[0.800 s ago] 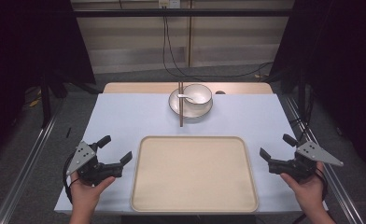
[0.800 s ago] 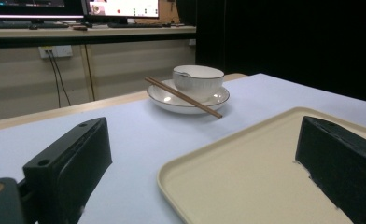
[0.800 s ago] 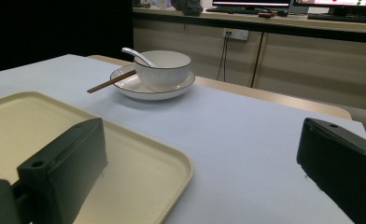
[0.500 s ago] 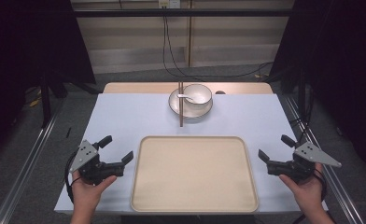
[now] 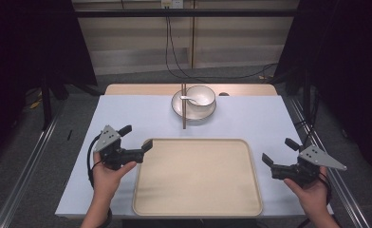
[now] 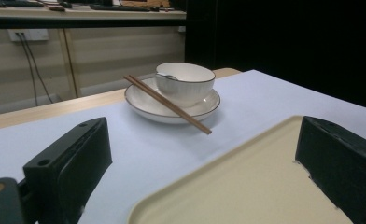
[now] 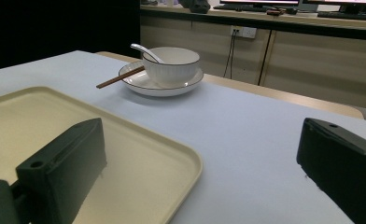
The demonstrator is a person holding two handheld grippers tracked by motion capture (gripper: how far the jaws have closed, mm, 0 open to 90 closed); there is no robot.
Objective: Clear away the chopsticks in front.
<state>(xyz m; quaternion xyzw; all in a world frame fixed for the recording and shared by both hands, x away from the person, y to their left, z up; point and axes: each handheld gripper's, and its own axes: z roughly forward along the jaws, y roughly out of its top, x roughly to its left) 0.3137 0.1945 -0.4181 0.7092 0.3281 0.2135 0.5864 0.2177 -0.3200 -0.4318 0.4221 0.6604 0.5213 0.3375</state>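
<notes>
A cream tray (image 5: pixel 198 190) lies empty on the near half of the pale blue table. At the far middle a white bowl (image 5: pixel 201 95) with a white spoon (image 5: pixel 190 99) in it stands on a white plate (image 5: pixel 193 113). Brown chopsticks (image 5: pixel 184 111) rest across the plate's left rim. My left gripper (image 5: pixel 136 137) is open at the tray's left far corner, with nothing between its jaws. My right gripper (image 5: pixel 276 151) is open just right of the tray. The left gripper view looks between its open jaws at the bowl (image 6: pixel 186 81), the chopsticks (image 6: pixel 172 106) and the tray (image 6: pixel 246 186).
The right gripper view shows the bowl (image 7: pixel 172 63), the spoon (image 7: pixel 144 50) and the tray's corner (image 7: pixel 172 158). A wooden strip (image 5: pixel 146 89) edges the table's far side. Metal rails (image 5: pixel 27 166) run along both sides of the table, and cables hang on the wall behind.
My left gripper has moved away from the person and rightward, up to the tray's left far corner. The right gripper has hardly shifted. Both stay open.
</notes>
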